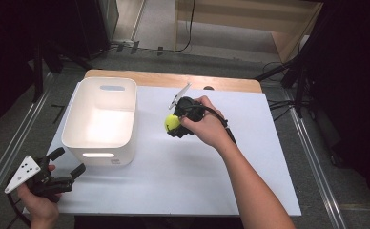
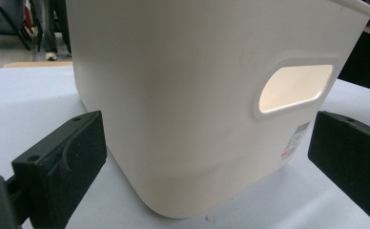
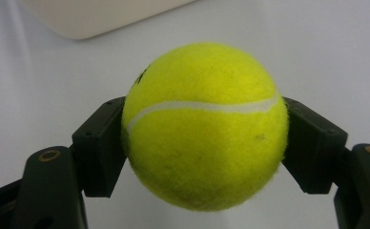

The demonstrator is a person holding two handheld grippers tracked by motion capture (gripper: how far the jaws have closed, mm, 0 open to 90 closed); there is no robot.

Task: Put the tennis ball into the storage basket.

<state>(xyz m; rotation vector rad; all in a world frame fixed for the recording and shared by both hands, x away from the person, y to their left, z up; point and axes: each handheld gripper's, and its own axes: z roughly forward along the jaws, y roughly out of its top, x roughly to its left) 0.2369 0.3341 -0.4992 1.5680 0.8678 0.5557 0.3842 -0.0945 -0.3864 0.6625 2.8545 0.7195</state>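
Here, 1 tennis ball (image 3: 204,126), 1 bin (image 1: 102,119).

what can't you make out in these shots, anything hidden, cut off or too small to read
- Floor inside the white bin: washed out by glare in the high view.
- Sticker on the bin: print too small to read in the left gripper view.
- Tennis ball: its printed logo curves out of sight at its upper left in the right gripper view.
- Right hand-held gripper: its jaws are mostly covered by the hand in the high view.
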